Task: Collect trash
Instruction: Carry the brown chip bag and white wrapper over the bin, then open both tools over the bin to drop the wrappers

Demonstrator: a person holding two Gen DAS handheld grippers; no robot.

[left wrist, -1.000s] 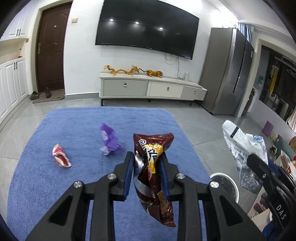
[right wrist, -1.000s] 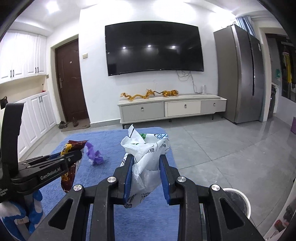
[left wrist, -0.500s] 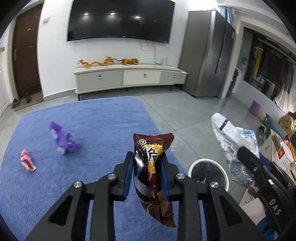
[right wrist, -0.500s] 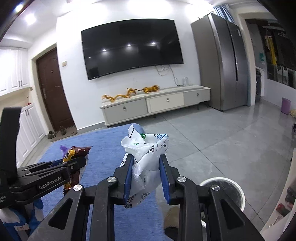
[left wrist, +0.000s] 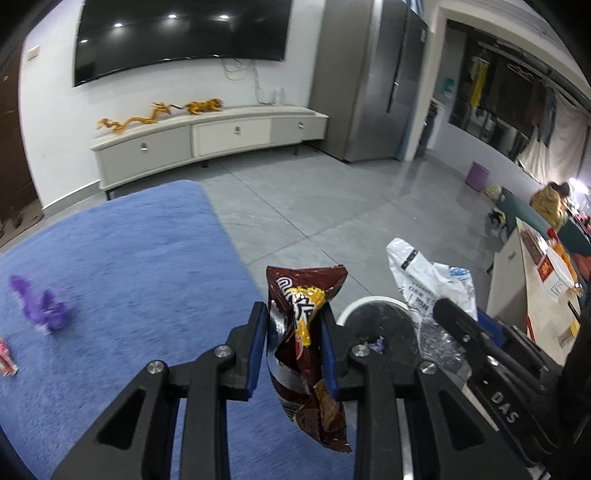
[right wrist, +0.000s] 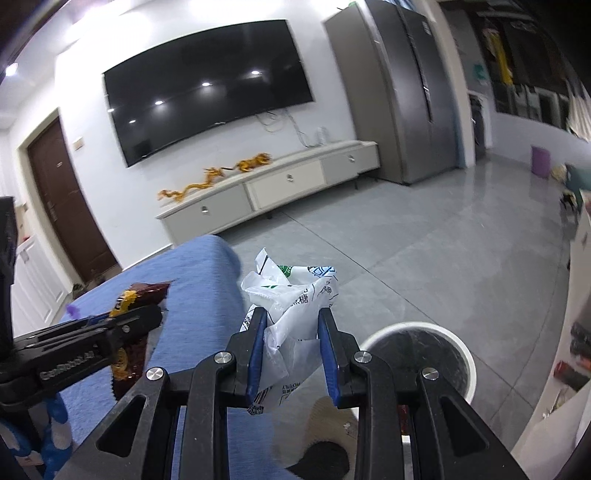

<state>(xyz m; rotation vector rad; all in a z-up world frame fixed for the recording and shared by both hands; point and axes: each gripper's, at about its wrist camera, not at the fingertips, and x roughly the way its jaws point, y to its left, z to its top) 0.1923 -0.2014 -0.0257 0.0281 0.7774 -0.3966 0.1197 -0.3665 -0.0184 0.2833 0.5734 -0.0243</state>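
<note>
A crumpled dark-brown foil snack bag with yellow print hangs pinched between the blue-padded jaws of the left gripper, its lower end dangling below the pads. In the right wrist view the right gripper has its jaws pressed onto a crumpled white plastic bag with green and black print, which bulges out above the pads.

Both loads are held near a round white-rimmed waste bin with a dark liner standing on the grey tiled floor — it sits just beyond and to the right of each gripper's jaws, with some small scraps visible inside in the left wrist view.

On the blue carpet to the left lie a crumpled purple wrapper and, at the frame's edge, a small red-and-white wrapper, well apart from the bin.

Further back a low white TV cabinet carries golden dragon figurines under a large wall-mounted black television, with a tall grey refrigerator to its right.
</note>
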